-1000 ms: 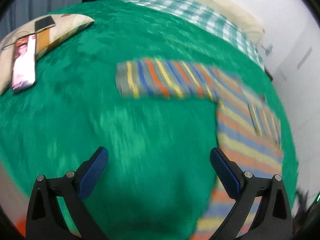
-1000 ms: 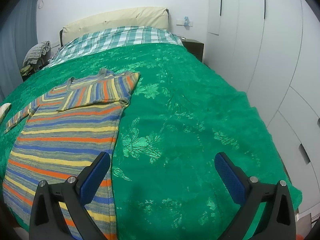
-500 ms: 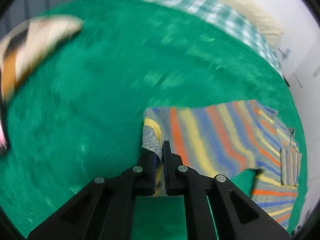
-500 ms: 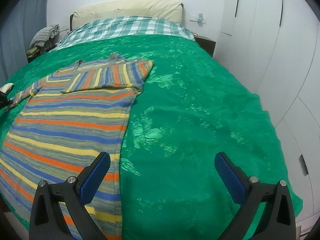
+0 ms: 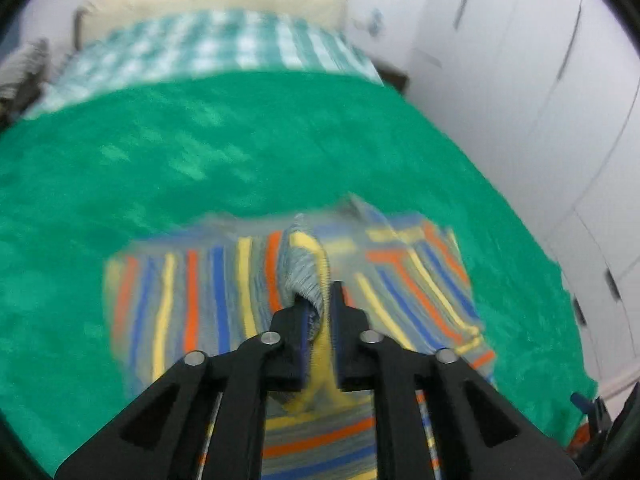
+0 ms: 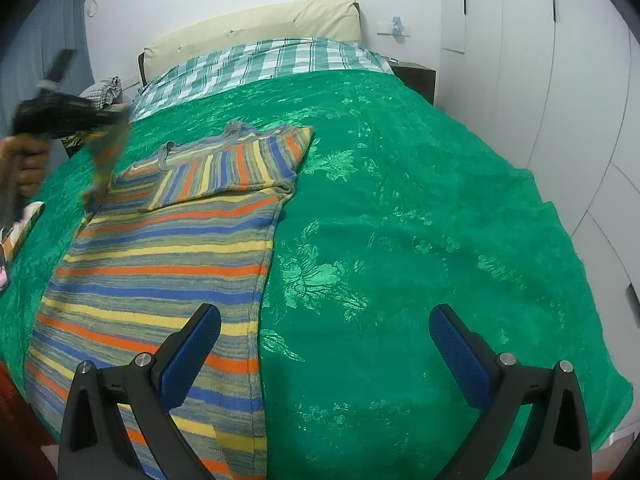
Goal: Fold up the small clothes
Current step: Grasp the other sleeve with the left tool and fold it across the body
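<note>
A striped sweater [image 6: 160,264] in blue, orange, yellow and grey lies flat on the green bedspread [image 6: 400,220]. Its right sleeve [image 6: 232,168] is folded across the chest. My left gripper [image 5: 320,308] is shut on the cuff of the left sleeve [image 5: 306,268] and holds it lifted above the sweater's body [image 5: 192,300]. In the right wrist view the left gripper [image 6: 116,118] is at the far left, blurred, with the sleeve hanging from it. My right gripper [image 6: 324,344] is open and empty, low over the sweater's right edge near the hem.
A checked sheet [image 6: 260,64] and cream headboard [image 6: 256,28] lie at the bed's far end. White wardrobe doors [image 6: 560,80] stand to the right. A patterned cushion [image 6: 24,224] sits at the bed's left edge.
My left gripper closed on the left sleeve cuff, lifted it and carried it over the sweater's body. My right gripper stayed open and hardly moved.
</note>
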The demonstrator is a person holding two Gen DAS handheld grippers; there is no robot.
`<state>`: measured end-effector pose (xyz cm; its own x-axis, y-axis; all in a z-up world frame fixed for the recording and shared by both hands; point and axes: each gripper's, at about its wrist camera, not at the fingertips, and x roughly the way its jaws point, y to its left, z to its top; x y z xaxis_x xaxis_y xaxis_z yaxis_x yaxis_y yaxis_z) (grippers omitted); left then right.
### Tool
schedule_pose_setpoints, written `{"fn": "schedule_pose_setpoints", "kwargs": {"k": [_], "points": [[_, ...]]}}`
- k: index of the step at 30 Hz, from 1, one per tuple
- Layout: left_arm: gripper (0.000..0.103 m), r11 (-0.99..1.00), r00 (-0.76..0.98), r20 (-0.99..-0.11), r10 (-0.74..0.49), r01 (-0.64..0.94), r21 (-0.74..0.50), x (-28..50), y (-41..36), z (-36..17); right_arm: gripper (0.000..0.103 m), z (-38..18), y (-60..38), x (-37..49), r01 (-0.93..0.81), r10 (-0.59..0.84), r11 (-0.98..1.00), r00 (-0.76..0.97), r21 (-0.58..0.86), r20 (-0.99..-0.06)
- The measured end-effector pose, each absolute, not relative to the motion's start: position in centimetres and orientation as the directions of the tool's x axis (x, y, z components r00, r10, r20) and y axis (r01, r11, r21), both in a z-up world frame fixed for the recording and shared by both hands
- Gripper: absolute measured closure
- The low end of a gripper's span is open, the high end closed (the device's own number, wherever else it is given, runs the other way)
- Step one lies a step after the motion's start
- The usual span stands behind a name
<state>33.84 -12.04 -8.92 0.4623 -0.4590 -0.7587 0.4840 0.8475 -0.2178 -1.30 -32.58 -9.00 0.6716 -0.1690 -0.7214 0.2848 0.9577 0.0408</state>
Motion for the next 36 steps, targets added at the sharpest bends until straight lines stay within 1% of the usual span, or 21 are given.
{"fn": "schedule_pose_setpoints", "kwargs": {"k": [1,2,3,6,8,9,10,12,14,16,17,18,19,20,21,22,25,26,27,31,36], "points": [[0.052,0.851,0.44,-0.785,-0.436,0.484,-0.201,33.5,-13.3,-10.5,0.0,-9.0,-32.6,-1.3,0.283,-0.167,0.958,0.671,0.041,-0.723],[0.045,0.862,0.436,-0.808,-0.397,0.48,-0.164,32.8,-14.4,-11.8,0.0,-9.1,-32.6,-1.3,0.281,-0.166,0.959,0.669,0.04,-0.724],[0.041,0.866,0.439,-0.816,-0.376,0.48,-0.14,32.1,-14.9,-12.5,0.0,-9.2,-32.6,-1.2,0.281,-0.165,0.959,0.667,0.039,-0.726],[0.038,0.848,0.423,-0.806,-0.414,0.502,-0.172,29.6,-13.4,-13.0,0.0,-9.2,-32.9,-1.2,0.282,-0.16,0.958,0.67,0.049,-0.724],[0.028,0.852,0.472,-0.771,-0.429,0.495,-0.17,27.6,-10.1,-12.1,0.0,-9.1,-33.1,-1.2,0.284,-0.154,0.957,0.674,0.062,-0.722],[0.021,0.868,0.509,-0.757,-0.41,0.474,-0.151,27.5,-9.3,-11.7,0.0,-9.1,-33.3,-1.2,0.286,-0.148,0.956,0.674,0.07,-0.724],[0.019,0.895,0.555,-0.744,-0.371,0.429,-0.126,27.6,-7.3,-11.2,0.0,-9.3,-33.5,-1.0,0.289,-0.14,0.954,0.671,0.084,-0.728],[0.018,0.94,0.61,-0.739,-0.286,0.328,-0.094,29.2,-3.9,-10.7,0.0,-9.6,-33.7,-0.8,0.292,-0.117,0.95,0.664,0.112,-0.739],[0.018,0.974,0.604,-0.769,-0.208,0.203,-0.104,31.8,-0.5,-11.4,0.0,-9.8,-33.6,-0.6,0.29,-0.103,0.949,0.657,0.125,-0.746],[0.018,0.975,0.506,-0.834,-0.219,0.153,-0.163,34.5,1.1,-13.9,0.0,-9.9,-33.1,-0.5,0.283,-0.11,0.953,0.654,0.107,-0.749],[0.02,0.975,0.455,-0.865,-0.213,0.16,-0.156,35.1,1.1,-15.3,0.0,-10.0,-32.9,-0.5,0.281,-0.119,0.955,0.653,0.093,-0.748],[0.041,0.979,0.417,-0.893,-0.17,0.174,-0.105,35.6,0.9,-16.6,0.0,-10.0,-32.6,-0.4,0.277,-0.134,0.958,0.652,0.07,-0.746],[0.047,0.986,0.405,-0.909,-0.101,0.166,-0.035,35.6,1.3,-17.8,0.0,-10.0,-32.5,-0.4,0.276,-0.144,0.959,0.651,0.056,-0.746],[0.047,0.988,0.422,-0.897,-0.127,0.132,-0.078,35.1,2.5,-18.0,0.0,-9.9,-32.4,-0.5,0.277,-0.155,0.96,0.649,0.042,-0.744],[0.046,0.99,0.437,-0.889,-0.133,0.093,-0.102,34.7,3.6,-17.7,0.0,-9.9,-32.3,-0.5,0.282,-0.17,0.959,0.65,0.028,-0.741],[0.042,0.992,0.449,-0.884,-0.129,0.072,-0.108,34.2,4.4,-17.4,0.0,-9.8,-32.4,-0.7,0.285,-0.175,0.958,0.652,0.025,-0.738],[0.031,0.995,0.474,-0.878,-0.067,0.096,-0.024,32.8,4.7,-16.2,0.0,-10.0,-32.8,-0.7,0.286,-0.161,0.957,0.648,0.043,-0.744],[0.031,0.995,0.483,-0.874,-0.057,0.098,-0.01,32.2,4.8,-15.7,0.0,-10.1,-32.9,-0.6,0.287,-0.157,0.957,0.646,0.047,-0.747],[0.03,0.995,0.494,-0.867,-0.065,0.099,-0.018,31.3,5.2,-15.1,0.0,-10.1,-33.0,-0.5,0.289,-0.154,0.956,0.645,0.052,-0.748],[0.014,0.992,0.549,-0.827,-0.116,0.103,-0.071,25.5,7.4,-13.4,0.0,-9.4,-33.2,-0.8,0.294,-0.17,0.955,0.668,0.047,-0.725],[0.012,0.993,0.561,-0.819,-0.116,0.038,-0.115,18.3,10.0,-14.3,0.0,-9.1,-34.1,-1.1,0.339,-0.198,0.939,0.666,0.055,-0.72]]}}
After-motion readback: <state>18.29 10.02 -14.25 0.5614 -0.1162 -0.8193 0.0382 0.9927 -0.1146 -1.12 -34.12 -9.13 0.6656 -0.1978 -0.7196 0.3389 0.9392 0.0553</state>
